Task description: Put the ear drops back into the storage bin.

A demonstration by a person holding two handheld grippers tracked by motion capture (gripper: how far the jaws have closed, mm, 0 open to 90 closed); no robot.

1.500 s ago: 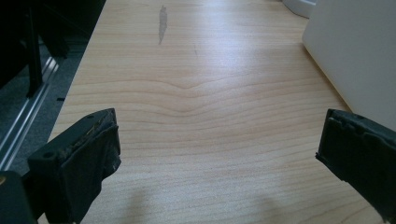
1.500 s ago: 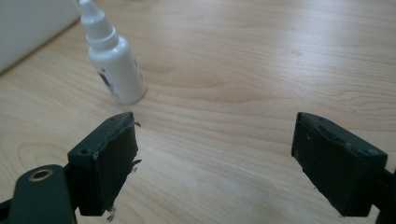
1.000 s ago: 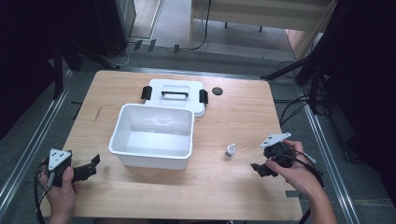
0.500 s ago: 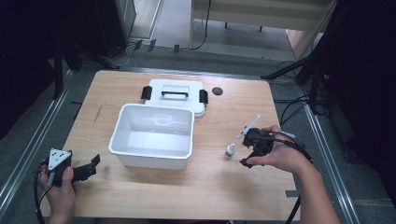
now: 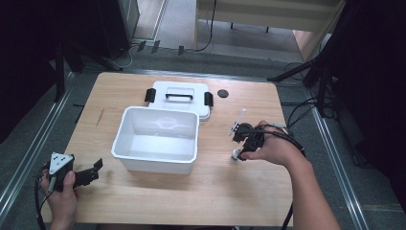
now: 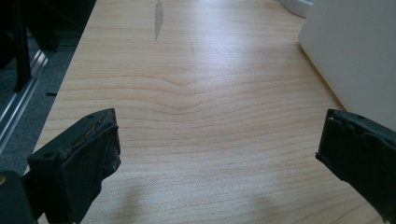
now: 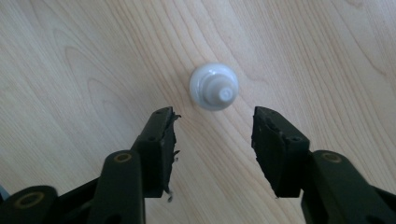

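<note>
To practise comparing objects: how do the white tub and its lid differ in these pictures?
The tub is deep, open at the top and empty; the lid lies flat behind it. The lid carries a black handle and side clips; the tub shows none. Both are white, rectangular and rest on the wooden table.

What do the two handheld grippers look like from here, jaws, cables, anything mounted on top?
Both are black two-jaw tools. The left gripper carries a grey three-cornered plate on top; its pads look frayed. The right gripper trails a black cable. Forearms are bare.
</note>
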